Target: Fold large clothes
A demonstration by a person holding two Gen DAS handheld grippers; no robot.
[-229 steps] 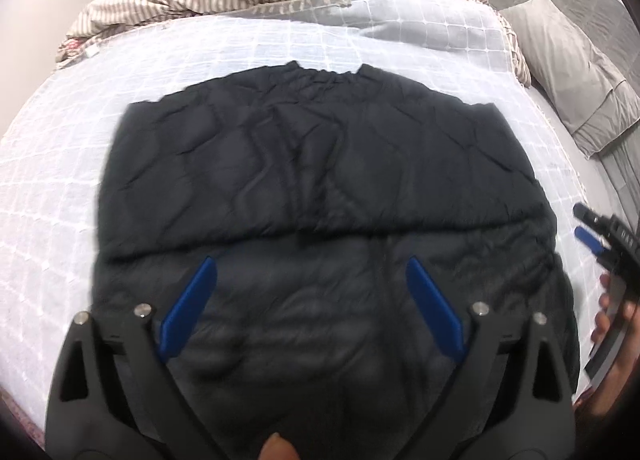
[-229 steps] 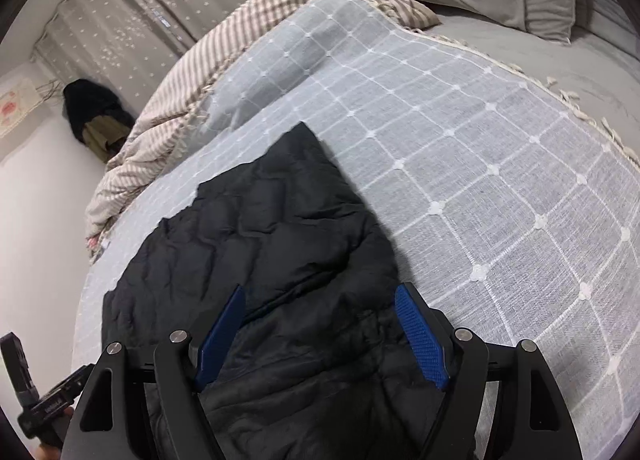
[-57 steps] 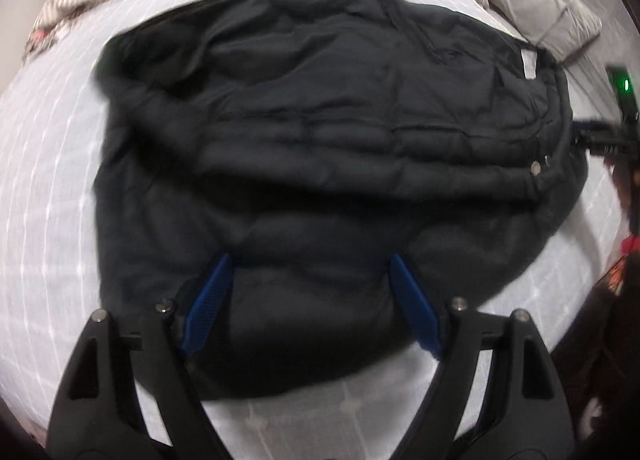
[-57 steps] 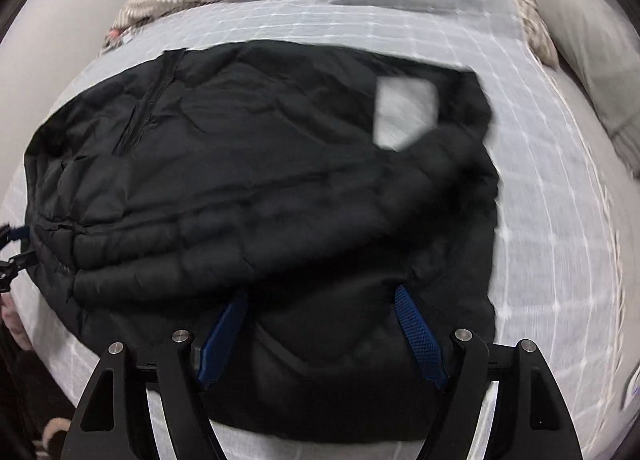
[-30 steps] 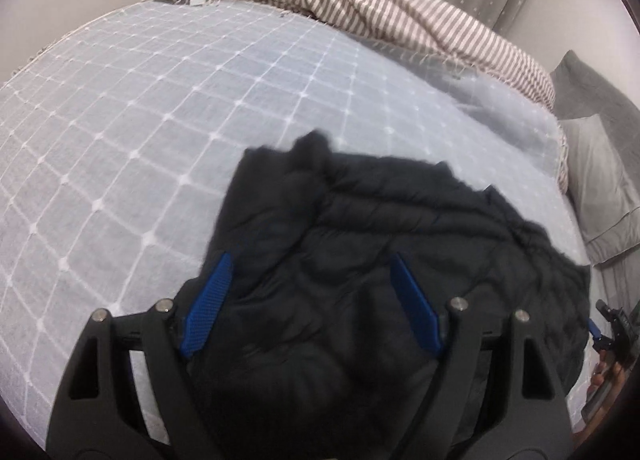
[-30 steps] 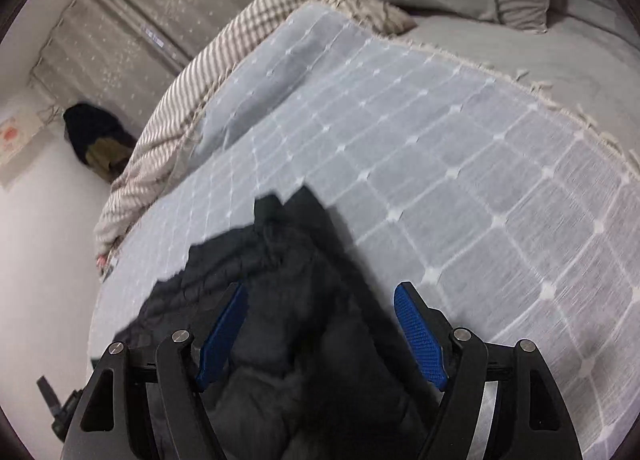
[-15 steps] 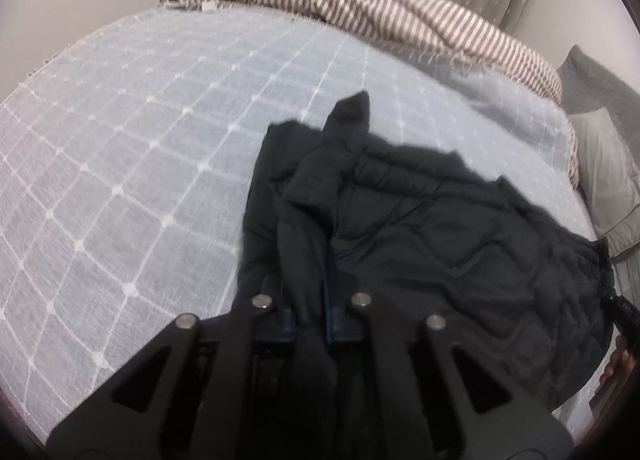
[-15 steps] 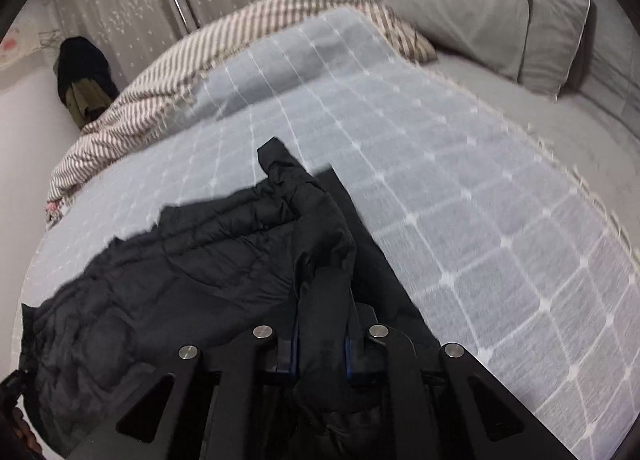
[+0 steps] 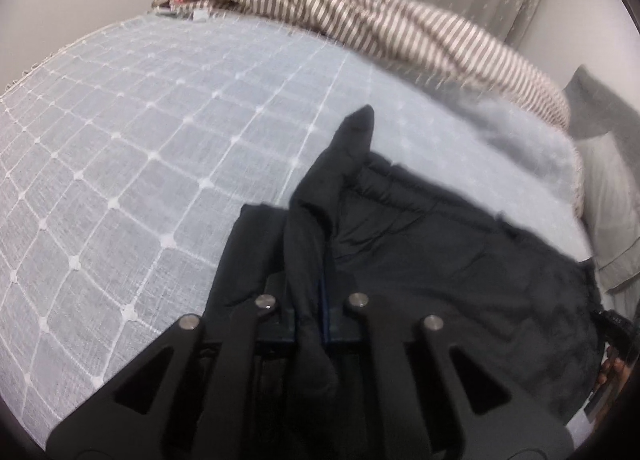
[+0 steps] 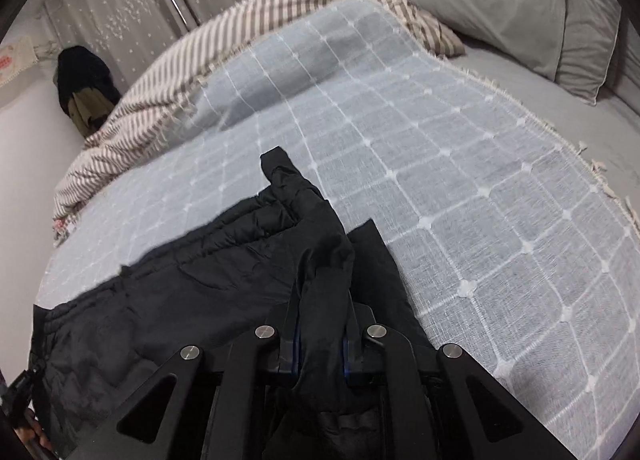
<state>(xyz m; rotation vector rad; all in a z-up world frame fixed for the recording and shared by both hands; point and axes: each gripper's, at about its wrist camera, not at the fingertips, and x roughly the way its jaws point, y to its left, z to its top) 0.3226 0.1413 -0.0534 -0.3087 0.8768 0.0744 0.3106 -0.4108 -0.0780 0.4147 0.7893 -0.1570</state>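
The black quilted jacket (image 9: 460, 260) lies on the checked blue-grey bedspread (image 9: 140, 148), near its front edge, with one gathered corner raised at each side.

Left gripper (image 9: 318, 302): jaws clamped on a bunched ridge of the jacket's left corner. Right gripper (image 10: 320, 334): jaws clamped on a thicker bunch at the right corner.

Handling, as judged: the padded shell looks soft, light and limp, with a smooth surface likely to slip through the pads. Grip deep into the bunch, at seams or hem corners, and keep both corners level so the panel hangs evenly.

Not visible: the blue pads are almost wholly buried in fabric; the jacket's near edge is cut off below both views; sleeves, zip and collar cannot be told apart; the far side is blurred in the left wrist view
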